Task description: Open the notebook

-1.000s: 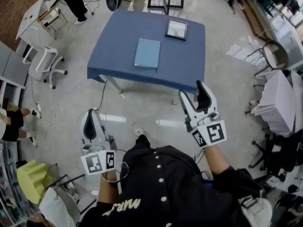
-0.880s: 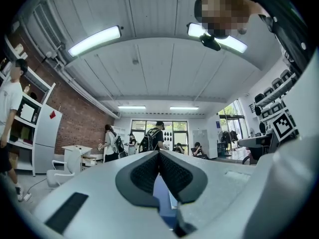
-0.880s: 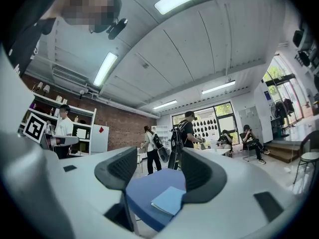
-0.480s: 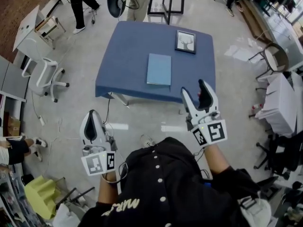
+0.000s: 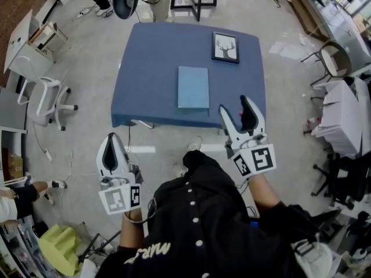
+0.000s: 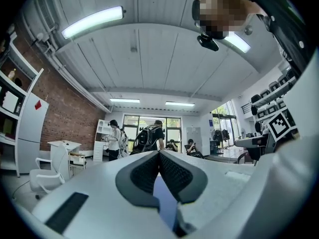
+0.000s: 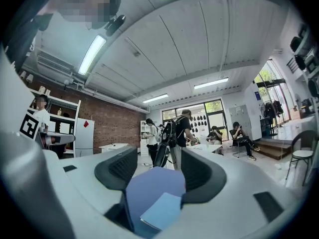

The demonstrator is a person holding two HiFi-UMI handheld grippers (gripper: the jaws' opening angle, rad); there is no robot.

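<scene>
Notebook [image 5: 193,87] closed; left hand-held gripper [image 5: 112,140] pinched together, empty; right hand-held gripper [image 5: 235,105] wide, empty

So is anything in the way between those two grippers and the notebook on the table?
Nothing visible is. The notebook lies closed on the blue table, with only bare cloth between it and the near edge, the side where the left gripper and right gripper hang. The framed picture sits beyond it, near the far corner, apart.

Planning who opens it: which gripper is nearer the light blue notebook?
Right. The right gripper is at the table near edge, just right of the notebook; the left gripper is farther back over the floor, left of it.
</scene>
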